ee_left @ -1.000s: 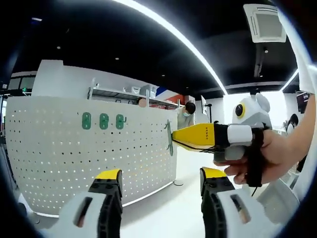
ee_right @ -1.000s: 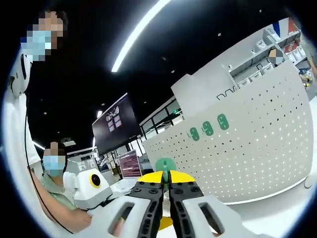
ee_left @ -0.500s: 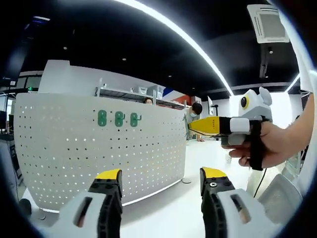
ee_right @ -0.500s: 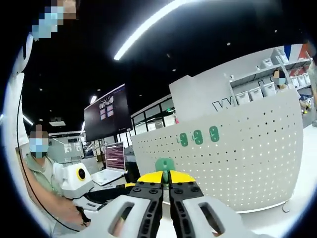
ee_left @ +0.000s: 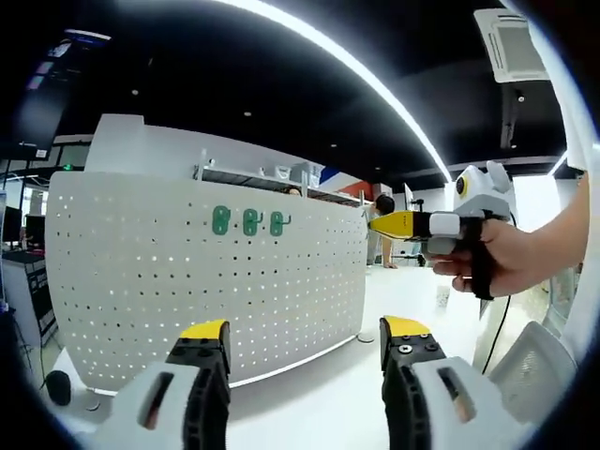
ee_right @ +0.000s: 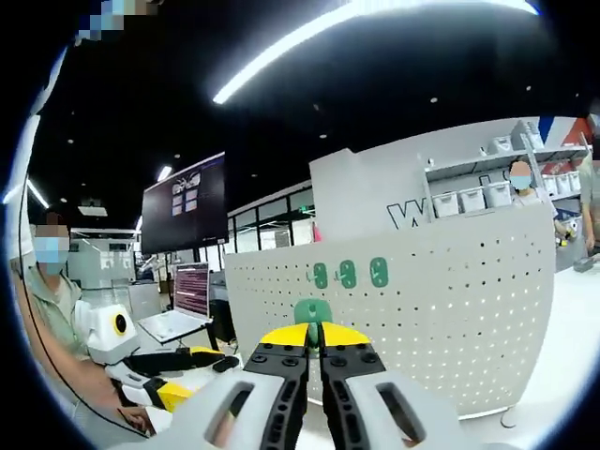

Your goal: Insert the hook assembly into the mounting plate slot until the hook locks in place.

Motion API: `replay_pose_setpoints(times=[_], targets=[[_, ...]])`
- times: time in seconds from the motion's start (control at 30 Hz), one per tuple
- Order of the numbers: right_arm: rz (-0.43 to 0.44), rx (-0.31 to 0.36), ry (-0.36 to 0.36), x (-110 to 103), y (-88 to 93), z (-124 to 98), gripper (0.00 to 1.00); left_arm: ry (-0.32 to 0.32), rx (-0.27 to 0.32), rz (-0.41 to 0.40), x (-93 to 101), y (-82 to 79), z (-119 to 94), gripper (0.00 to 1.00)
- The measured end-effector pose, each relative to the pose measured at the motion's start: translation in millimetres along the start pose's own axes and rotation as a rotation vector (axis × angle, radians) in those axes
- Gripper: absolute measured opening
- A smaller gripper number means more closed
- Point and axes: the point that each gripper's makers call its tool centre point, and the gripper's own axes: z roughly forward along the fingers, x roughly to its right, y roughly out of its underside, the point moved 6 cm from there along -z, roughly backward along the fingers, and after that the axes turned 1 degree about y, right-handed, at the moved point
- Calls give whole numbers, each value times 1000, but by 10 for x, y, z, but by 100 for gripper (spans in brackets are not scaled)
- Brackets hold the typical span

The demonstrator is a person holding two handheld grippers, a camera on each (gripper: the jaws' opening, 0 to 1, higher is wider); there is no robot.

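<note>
The mounting plate is a white perforated pegboard (ee_left: 187, 281) standing upright on a white table, with three green hooks (ee_left: 248, 222) mounted near its top. My left gripper (ee_left: 306, 336) is open and holds nothing, its jaws pointing at the board's lower part. My right gripper (ee_left: 377, 225), held in a hand, comes in from the right at the board's right edge. In the right gripper view my right gripper (ee_right: 315, 336) is shut on a green hook (ee_right: 312, 310), in front of the pegboard (ee_right: 450, 309) and below its mounted hooks (ee_right: 349, 274).
The white tabletop (ee_left: 319, 394) runs under the board. In the right gripper view a person sits at the left, with a laptop (ee_right: 173, 323) and a large dark screen (ee_right: 186, 204) behind. A shelf with white bins (ee_right: 469, 199) stands behind the board.
Both cameras have swung, so the board now looks squarer and farther off. In the left gripper view the right gripper with its hook has shrunk and risen toward the board's upper right edge.
</note>
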Motion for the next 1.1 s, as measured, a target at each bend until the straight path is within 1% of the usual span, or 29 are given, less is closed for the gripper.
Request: replay_pose_setpoints(times=[0.17,0.47,0.63,0.83,1.1], targets=[[-5,5,55,151,-25,27,0,-15,5,-6,-43,11,-48,67],[-27,22,113,256,-69,94,1,-40,-2,-12,-112,60,-140,68],[-35,29,126,300,-103,162,1,-53,-4,-20,-134,78,-172,68],[-69,39,142,341,-139,253,1,-70,0,-19,-161,76,-210,68],[-79,57,171,432,-191,368,1,-95,-5,-20,-202,93,-262,68]])
